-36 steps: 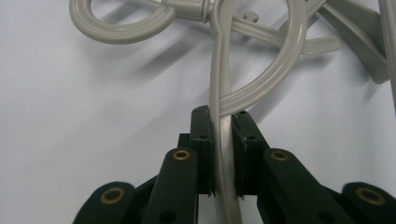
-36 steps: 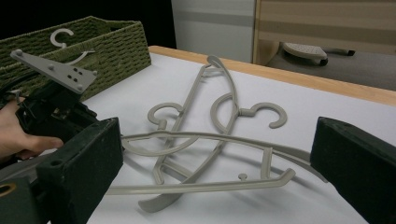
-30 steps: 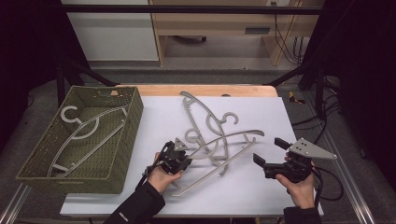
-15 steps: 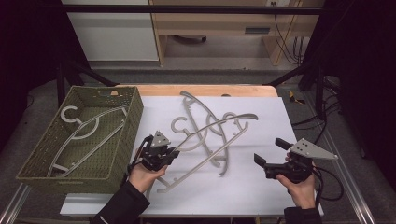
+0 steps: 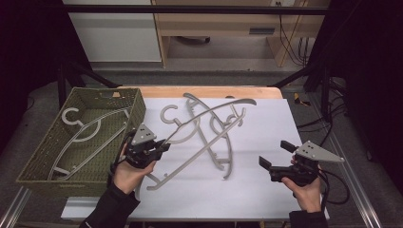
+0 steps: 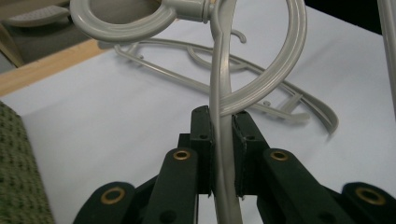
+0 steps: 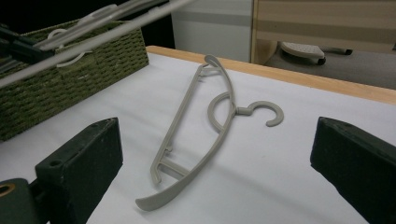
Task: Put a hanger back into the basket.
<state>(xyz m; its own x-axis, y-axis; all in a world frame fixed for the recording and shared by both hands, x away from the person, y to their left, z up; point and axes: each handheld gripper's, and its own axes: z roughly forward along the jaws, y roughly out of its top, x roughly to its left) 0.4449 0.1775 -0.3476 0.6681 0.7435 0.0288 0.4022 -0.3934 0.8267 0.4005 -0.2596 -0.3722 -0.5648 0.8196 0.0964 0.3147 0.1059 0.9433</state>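
Left gripper (image 5: 161,147) clamped tight on the held hanger (image 5: 199,133), black pads pinching the grey shoulder bar just below the neck; in the left gripper view (image 6: 223,135) bar squeezed between both pads, hook (image 6: 126,23) looping off to the upper left. Held hanger lifted clear of the white sheet (image 5: 266,190), tilted, hook end (image 5: 167,114) near the basket, far tip (image 5: 249,101) up toward the back wooden edge (image 5: 214,91), lower end (image 5: 153,183) hanging down just beside the basket's near corner. Gripping hand (image 5: 126,173) right against the basket's right wall.

Out from there: woven green basket (image 5: 43,156) at the table's left, one hanger inside the basket (image 5: 81,137) lying flat on its floor. Right of the basket, under and behind the held hanger, more grey hangers left on the sheet: one long loose hanger (image 5: 223,149) (image 7: 205,126) lying flat, well right of the basket, hook pointing away from the basket; another back hanger (image 5: 192,105) nearer the wooden edge, partly crossed by the held one.

Far right of the basket, well apart from everything: right gripper (image 5: 274,156) hovering low over the sheet, jaws spread wide, nothing between them; in the right gripper view (image 7: 215,172) both pads parted either side of the loose hanger lying farther off, basket wall (image 7: 70,70) at upper left.
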